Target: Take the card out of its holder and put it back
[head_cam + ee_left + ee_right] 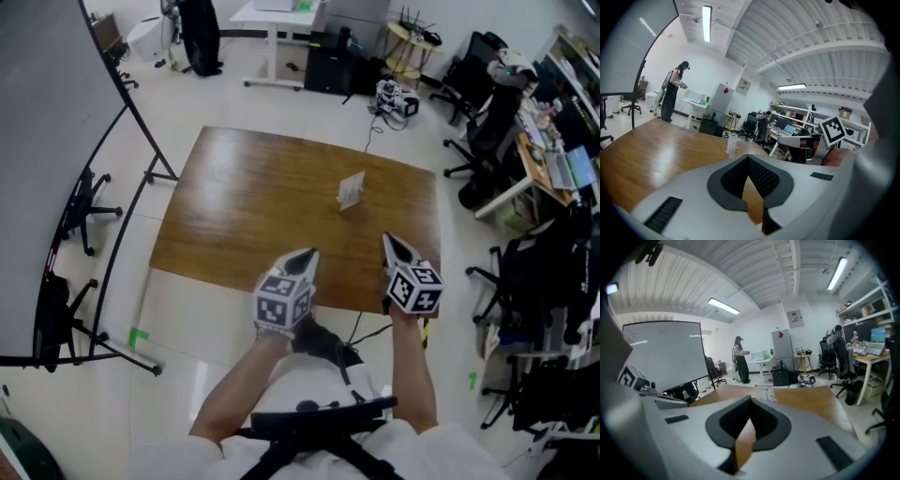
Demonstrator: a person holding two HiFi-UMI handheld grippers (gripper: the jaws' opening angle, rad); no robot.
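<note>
Detail on the small pale card (352, 189) is what I lose first. From the head view it stands upright in its holder (349, 199) on the far right part of the table, well apart from both grippers. It is too small for me to tell card from holder or to read any print. In the left gripper view the card (731, 144) is only a thin, translucent upright sliver beyond the jaw tips.

Both tools hover over the table's near edge, and the bare forearms behind them are cut off by the bottom of the head view. The grey moulded-plastic left gripper (304, 254) carries a cube of black-and-white square markers. Its dark ribbed pads meet at the tips with nothing between them, and only a wedge of wood grain shows through the gap lower down. The matching right gripper (388, 240) is likewise closed and empty, its smooth dark pads pressed together.

The glossy brown rectangular wooden table (244, 206) reflects the ceiling lights and stands on a pale shiny floor (187, 356). A large grey whiteboard (47, 141) on a black wheeled stand fills the left side. Black office chairs (478, 122) and cluttered desks crowd the right. A person (672, 91) stands at a white desk far off, under a ribbed white ceiling with strip lights.
</note>
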